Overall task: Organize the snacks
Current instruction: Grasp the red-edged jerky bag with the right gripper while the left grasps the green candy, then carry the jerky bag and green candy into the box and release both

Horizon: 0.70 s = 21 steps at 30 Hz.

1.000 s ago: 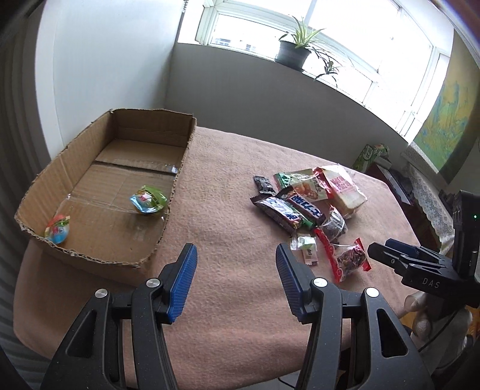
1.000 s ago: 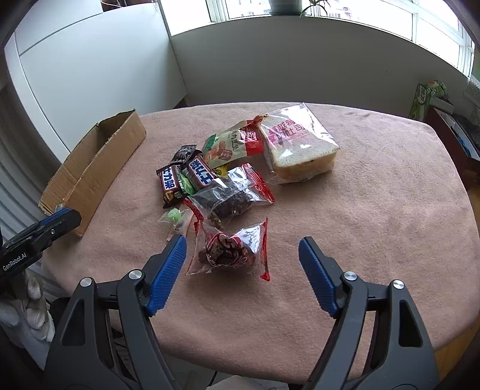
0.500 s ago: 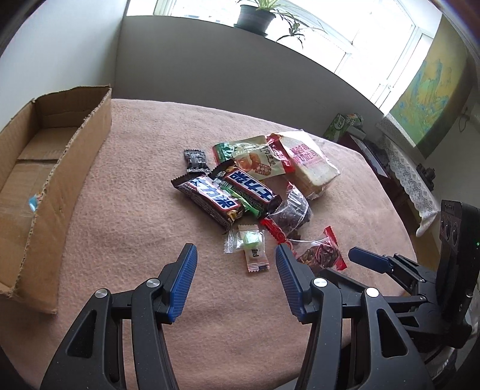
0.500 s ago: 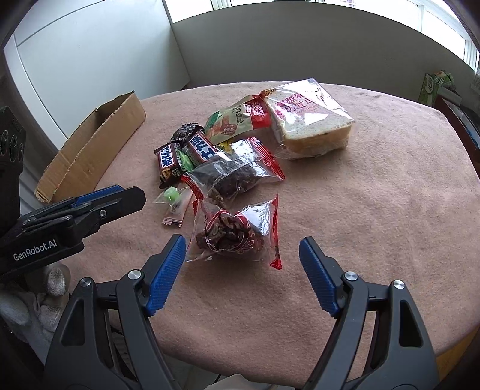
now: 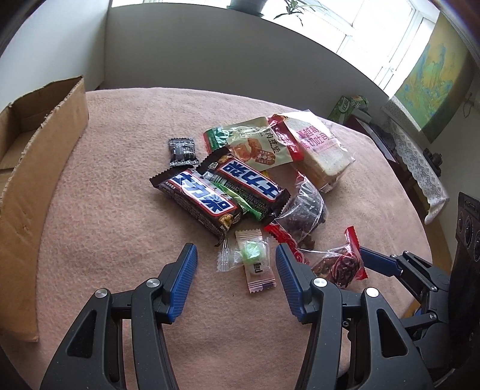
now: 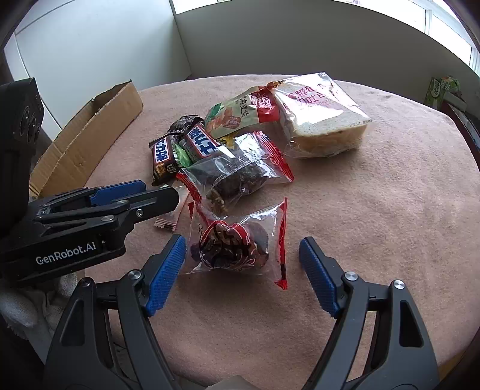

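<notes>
the left gripper (image 5: 235,280) has been swung away from the box (image 5: 36,168) and brought down over the snack pile, so that a small green candy (image 5: 253,255) now sits between its jaws, which are held apart and touch nothing. the right gripper (image 6: 241,271) has been lowered a little too, and a clear bag of dark fruit (image 6: 237,243) is framed between its wide-spread jaws, not yet pinched. both pickups are judged to be lined up, one snack for each hand, with the box waiting well off to the left. the rest of the pile lies just beyond: two chocolate bars (image 5: 210,198), a small black packet (image 5: 181,151), a green-and-red pouch (image 5: 255,144), bagged bread (image 5: 318,150) and a second dark bag (image 5: 303,210), overlapping one another. the tabletop (image 5: 120,210) is covered by a pink, nappy cloth. behind it a grey wall is seen below bright windows, with a potted plant (image 5: 249,4) on the sill and a map (image 5: 435,78) hung at the right.
</notes>
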Motion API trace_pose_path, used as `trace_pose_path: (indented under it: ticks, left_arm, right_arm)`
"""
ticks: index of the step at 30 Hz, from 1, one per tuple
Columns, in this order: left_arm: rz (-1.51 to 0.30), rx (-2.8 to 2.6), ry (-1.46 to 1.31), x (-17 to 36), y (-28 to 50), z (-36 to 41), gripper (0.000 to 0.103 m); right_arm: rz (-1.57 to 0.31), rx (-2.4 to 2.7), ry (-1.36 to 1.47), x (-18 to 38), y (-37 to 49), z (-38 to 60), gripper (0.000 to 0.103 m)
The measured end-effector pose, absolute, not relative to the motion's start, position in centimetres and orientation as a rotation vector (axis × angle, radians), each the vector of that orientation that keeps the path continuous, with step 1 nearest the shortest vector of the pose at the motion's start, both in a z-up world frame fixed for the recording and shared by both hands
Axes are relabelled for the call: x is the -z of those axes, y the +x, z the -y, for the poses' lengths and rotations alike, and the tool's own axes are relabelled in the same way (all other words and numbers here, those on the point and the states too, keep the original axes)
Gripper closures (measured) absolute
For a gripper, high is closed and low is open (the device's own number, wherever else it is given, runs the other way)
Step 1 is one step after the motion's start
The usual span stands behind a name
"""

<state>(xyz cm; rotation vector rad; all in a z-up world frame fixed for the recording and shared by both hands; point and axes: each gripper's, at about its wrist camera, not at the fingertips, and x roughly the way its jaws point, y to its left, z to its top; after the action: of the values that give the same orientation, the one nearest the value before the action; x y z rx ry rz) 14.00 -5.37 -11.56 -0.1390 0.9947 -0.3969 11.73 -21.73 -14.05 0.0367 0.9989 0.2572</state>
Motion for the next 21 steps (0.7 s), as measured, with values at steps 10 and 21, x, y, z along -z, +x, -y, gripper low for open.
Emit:
trace_pose_path:
  ticks: [10, 21]
  left_arm:
    - [-0.980, 0.386, -0.110, 11.9, 13.8, 5.5, 0.073]
    - [-0.969, 0.367, -0.130, 11.7, 12.5, 4.0, 0.077]
  right_arm:
    - [-0.999, -0.255, 0.030, 14.1, 11.9, 21.5, 0.033]
    - [-1.001, -0.247, 0.066, 13.7, 10.9, 22.3, 0.040]
